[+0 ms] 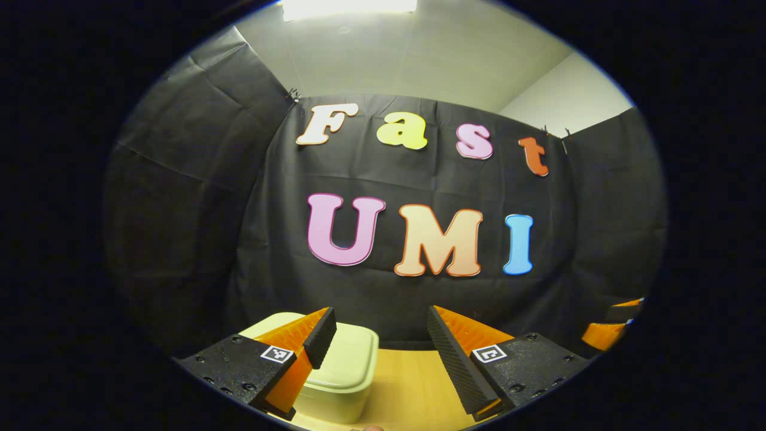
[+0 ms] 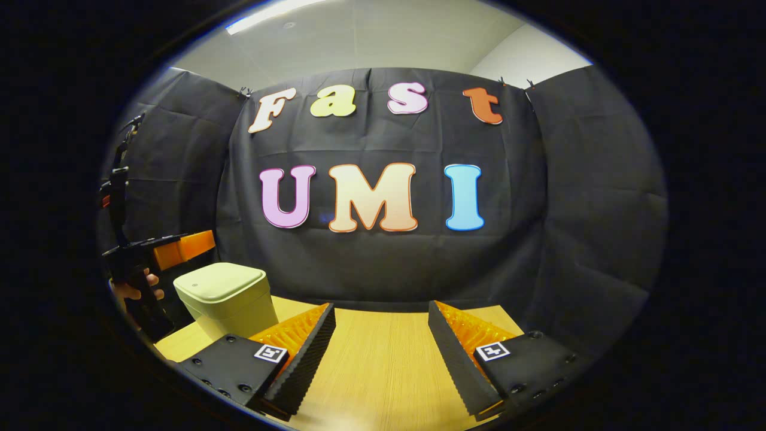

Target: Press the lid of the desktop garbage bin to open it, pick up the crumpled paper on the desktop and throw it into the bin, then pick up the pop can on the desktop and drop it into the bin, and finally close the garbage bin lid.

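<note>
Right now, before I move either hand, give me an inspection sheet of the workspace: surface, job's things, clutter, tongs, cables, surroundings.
Surface: light wooden desktop, bare between the right tongs' fingers.
Job's things: pale garbage bin stands on the desktop, lid down; in the left gripper view the bin sits just ahead, partly behind one finger. Crumpled paper and pop can: nothing seen.
Clutter: nothing seen.
Tongs: left tongs open, holding nothing; right tongs open, holding nothing. In the right gripper view a hand holds the left tongs beside the bin.
Cables: nothing seen.
Surroundings: black cloth wall behind the desk, pale ceiling with a light.
</note>
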Demonstrator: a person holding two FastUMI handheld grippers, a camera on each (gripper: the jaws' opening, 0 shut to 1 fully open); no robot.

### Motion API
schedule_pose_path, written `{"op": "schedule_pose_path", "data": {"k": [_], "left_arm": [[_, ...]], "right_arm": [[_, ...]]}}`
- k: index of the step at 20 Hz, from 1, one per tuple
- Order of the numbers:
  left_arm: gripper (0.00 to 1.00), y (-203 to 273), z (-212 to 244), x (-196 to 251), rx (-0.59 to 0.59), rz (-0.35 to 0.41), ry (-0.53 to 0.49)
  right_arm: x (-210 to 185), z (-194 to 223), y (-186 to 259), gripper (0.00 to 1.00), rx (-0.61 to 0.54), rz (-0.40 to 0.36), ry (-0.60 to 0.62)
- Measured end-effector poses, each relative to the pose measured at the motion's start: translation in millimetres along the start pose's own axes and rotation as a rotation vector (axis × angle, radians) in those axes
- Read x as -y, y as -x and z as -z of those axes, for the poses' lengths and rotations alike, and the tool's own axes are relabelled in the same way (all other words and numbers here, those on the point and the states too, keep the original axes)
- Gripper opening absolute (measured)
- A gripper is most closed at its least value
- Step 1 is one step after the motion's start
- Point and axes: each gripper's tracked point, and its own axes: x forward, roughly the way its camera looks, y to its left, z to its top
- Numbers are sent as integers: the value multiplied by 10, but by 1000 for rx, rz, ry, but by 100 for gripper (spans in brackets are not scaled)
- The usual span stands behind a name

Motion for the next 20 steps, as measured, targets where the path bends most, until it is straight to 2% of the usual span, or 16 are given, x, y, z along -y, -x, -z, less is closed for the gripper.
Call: {"op": "schedule_pose_path", "data": {"k": [3,5,9,13,16,18,20], "left_arm": [[92,163,-27,448,25,43,-51],[92,263,-38,728,23,74,-50],[92,442,-79,941,28,57,-41],[92,571,-120,924,56,18,-77],[92,652,-93,964,70,38,-91],[92,686,2,979,49,59,-42],[92,701,-37,1012,77,80,8]], "right_arm": [[46,-51,55,98,22,-38,0],[41,-148,152,100,61,-82,-13],[143,-249,263,98,151,-125,2],[239,-379,406,98,251,-97,41],[189,-528,492,98,349,-64,61],[125,-542,486,98,374,-51,98],[81,-493,477,100,365,-47,97]]}}
